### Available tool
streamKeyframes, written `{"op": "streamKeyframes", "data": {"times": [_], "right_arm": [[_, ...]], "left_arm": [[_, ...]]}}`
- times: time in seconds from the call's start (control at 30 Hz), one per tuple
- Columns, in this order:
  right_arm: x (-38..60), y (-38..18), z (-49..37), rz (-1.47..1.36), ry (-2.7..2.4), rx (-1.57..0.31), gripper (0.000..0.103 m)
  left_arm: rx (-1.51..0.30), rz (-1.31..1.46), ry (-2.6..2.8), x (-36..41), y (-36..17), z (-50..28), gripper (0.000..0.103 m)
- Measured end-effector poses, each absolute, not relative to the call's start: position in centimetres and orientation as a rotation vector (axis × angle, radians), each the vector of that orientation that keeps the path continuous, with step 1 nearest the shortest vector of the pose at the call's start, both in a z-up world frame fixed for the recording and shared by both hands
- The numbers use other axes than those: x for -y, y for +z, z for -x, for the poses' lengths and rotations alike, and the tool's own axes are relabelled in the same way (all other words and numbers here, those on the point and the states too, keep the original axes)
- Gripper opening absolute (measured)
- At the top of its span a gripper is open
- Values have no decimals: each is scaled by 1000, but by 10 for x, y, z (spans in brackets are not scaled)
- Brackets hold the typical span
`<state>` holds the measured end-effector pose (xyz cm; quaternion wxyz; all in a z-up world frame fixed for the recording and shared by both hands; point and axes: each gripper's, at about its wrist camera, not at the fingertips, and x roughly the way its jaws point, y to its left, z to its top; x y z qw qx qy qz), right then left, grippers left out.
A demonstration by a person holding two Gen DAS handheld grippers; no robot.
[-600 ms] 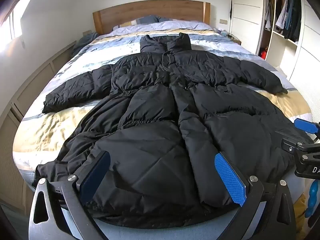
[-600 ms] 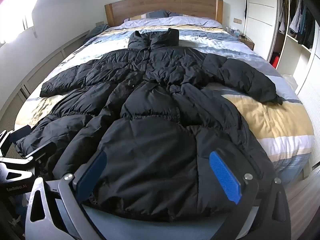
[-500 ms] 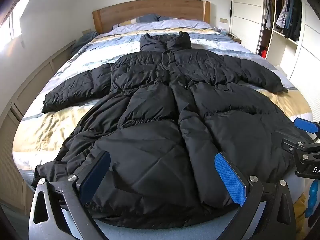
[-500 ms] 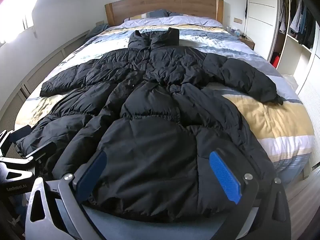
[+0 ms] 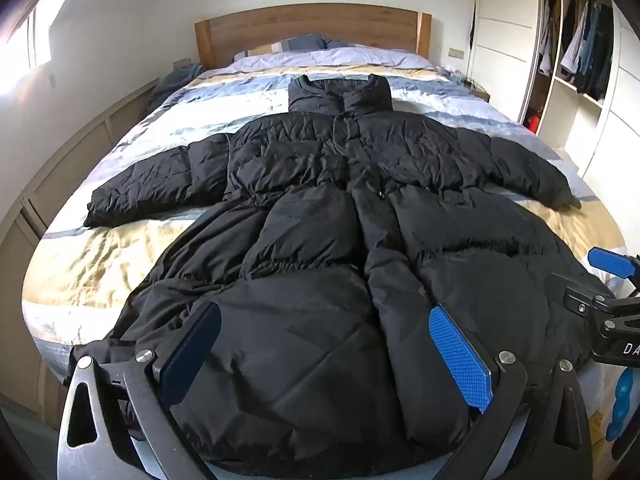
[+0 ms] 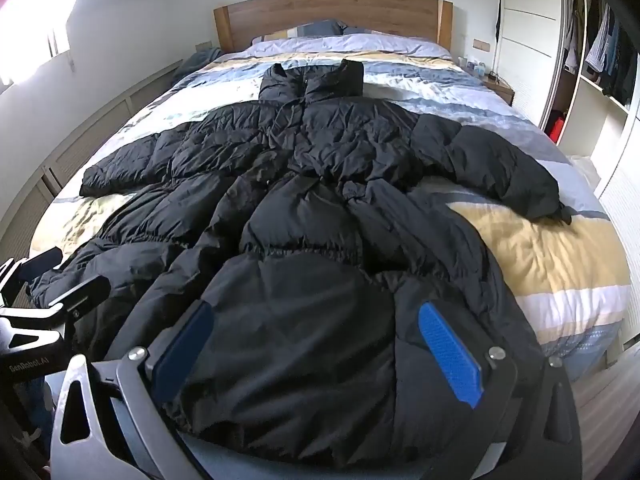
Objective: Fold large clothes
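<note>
Hovering over coat [image 5: 320,280] hem: left gripper [image 5: 326,360] (spread); right gripper [image 6: 316,356] likewise.

A bed [image 5: 100,264] fills the room, covered by a duvet [image 6: 552,256] striped in yellow, white and grey-blue. At 12 o'clock stands a wooden headboard [image 5: 312,28] with pillows [image 5: 296,42] against it. At 2 o'clock an open wardrobe [image 5: 576,92] shows hanging clothes [image 5: 588,56]. A bright window [image 6: 36,36] sits at 10 o'clock.

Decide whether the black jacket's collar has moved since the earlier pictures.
Yes, slightly: the collar has slid toward the foot of the bed, away from the wooden headboard, and lies flatter.
</note>
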<state>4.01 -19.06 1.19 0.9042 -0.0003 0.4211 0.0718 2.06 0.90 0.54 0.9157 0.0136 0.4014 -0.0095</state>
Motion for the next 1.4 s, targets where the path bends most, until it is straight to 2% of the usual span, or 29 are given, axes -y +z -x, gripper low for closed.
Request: {"op": "streamKeyframes", "data": {"times": [0.83, 1.23, 1.4], "right_arm": [[189, 36, -77, 43, 189, -856, 103], [224, 74, -121, -50, 141, -756, 103], [251, 80, -148, -116, 107, -734, 103]], "left_arm": [[-811, 19, 71, -34, 30, -52, 102], [-633, -72, 44, -10, 107, -100, 102], [-614, -135, 56, 3, 114, -130, 102]]}}
